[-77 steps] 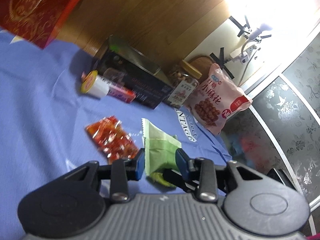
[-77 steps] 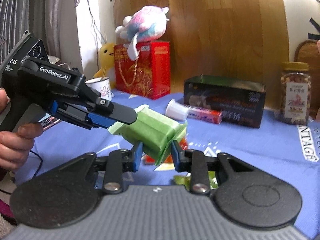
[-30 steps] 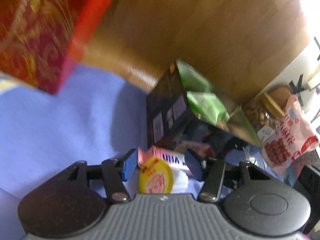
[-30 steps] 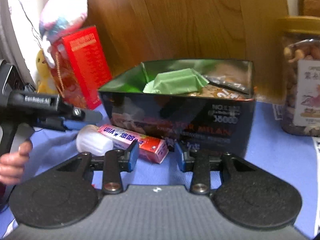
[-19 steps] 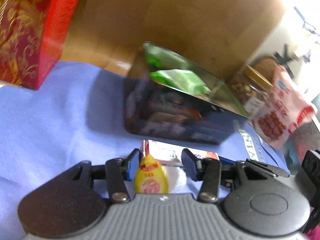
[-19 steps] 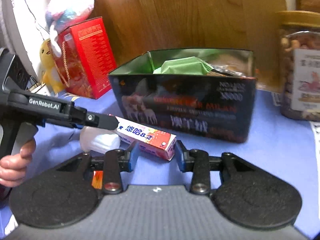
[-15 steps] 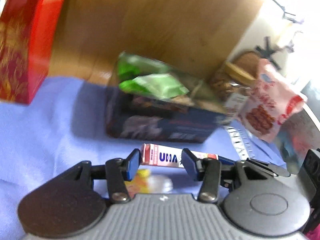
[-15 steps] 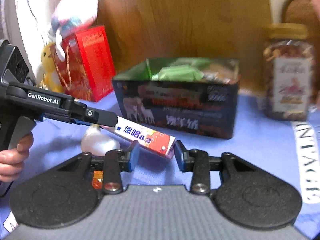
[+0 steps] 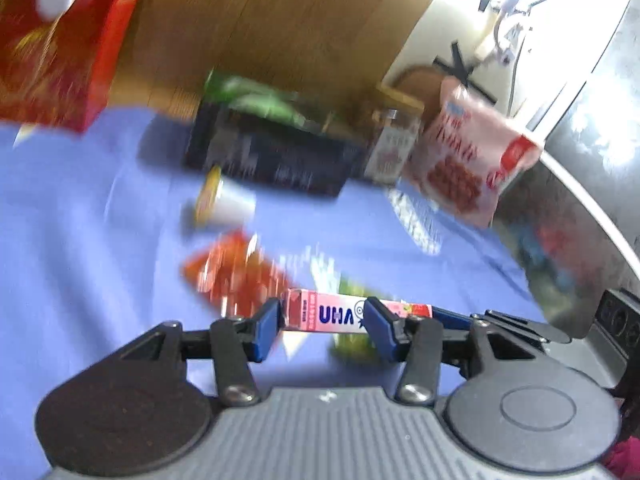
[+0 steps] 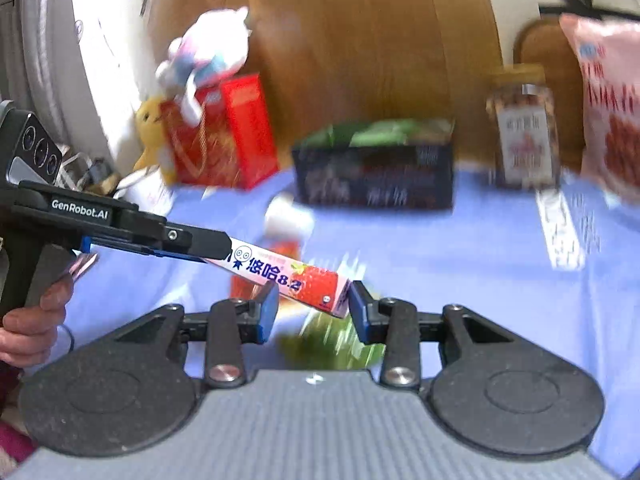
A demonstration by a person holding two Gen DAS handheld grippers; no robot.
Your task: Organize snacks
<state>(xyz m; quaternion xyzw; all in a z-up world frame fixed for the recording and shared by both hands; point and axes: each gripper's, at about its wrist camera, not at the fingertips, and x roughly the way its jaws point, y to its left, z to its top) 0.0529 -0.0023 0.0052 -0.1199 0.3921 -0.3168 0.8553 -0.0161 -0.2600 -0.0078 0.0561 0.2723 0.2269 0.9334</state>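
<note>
Candy box (image 10: pixel 286 276): pink strawberry carton, held off the blue-covered counter (image 9: pixel 80 240), near of dark tin (image 10: pixel 374 178) | Left gripper (image 9: pixel 322 322): jaws pinching one end | Right gripper (image 10: pixel 314 308): jaws pinching the other end | Tin: far centre, green packet (image 10: pixel 384 132) inside | White cup (image 9: pixel 224 202): lying before tin | Picture blurred.

Right wrist view: open tin (image 10: pixel 374 184) at 12 on the cloth (image 10: pixel 460 280), packet (image 10: pixel 384 131) inside; gift box (image 10: pixel 224 136) at 10 – plush toy (image 10: pixel 200 60) on top; jar (image 10: pixel 524 128) at 2, snack bag (image 10: pixel 612 100) right of it; cup (image 10: pixel 288 216) before the tin.
</note>
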